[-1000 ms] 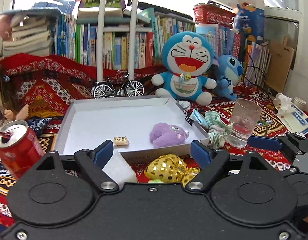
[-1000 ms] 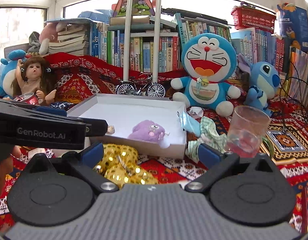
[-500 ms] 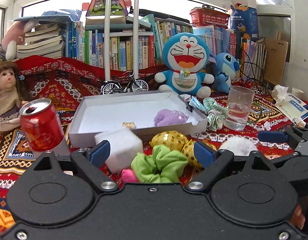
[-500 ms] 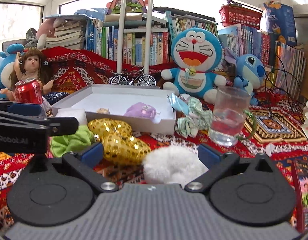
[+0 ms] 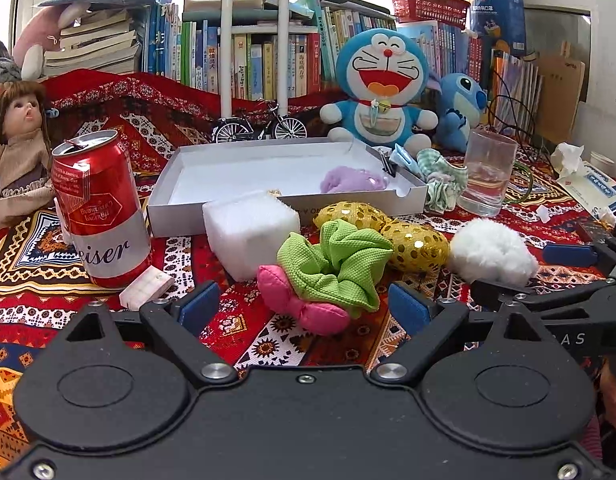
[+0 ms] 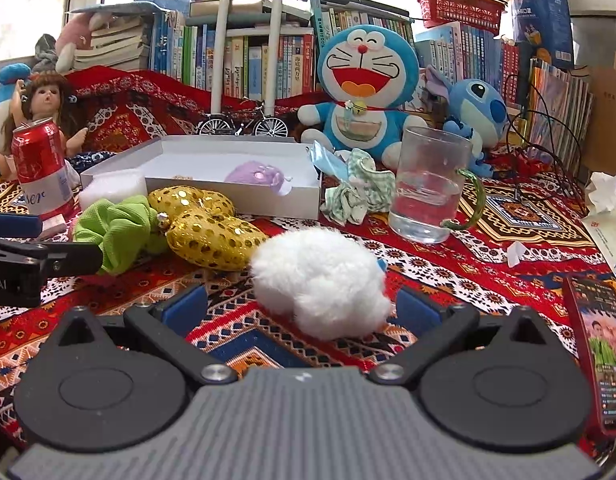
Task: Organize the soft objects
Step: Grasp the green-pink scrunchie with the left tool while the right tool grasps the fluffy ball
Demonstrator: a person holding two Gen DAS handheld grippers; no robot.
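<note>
A white box (image 5: 164, 216) on the patterned cloth holds a purple plush (image 5: 347, 180). In front of it lie a white foam cube (image 5: 248, 232), a green scrunchie (image 5: 331, 264) on a pink soft piece (image 5: 296, 300), a gold sequin bow (image 5: 411, 240) and a white fluffy ball (image 5: 487, 252). My left gripper (image 5: 304, 306) is open, low over the cloth, with the pink piece and scrunchie just ahead between its fingers, untouched. My right gripper (image 6: 302, 306) is open too, and the white fluffy ball (image 6: 319, 280) sits between its fingers with neither pad pressing on it.
A red drink can (image 5: 100, 208) stands at the left, close to the foam cube. A glass of water (image 6: 427, 188) and a checked scrunchie (image 6: 355, 192) sit right of the box. Plush toys, a doll, a toy bicycle and books crowd the back.
Both grippers have drawn back from the box and sunk toward the cloth. The green scrunchie, pink piece and white ball have come into view between the fingers.
</note>
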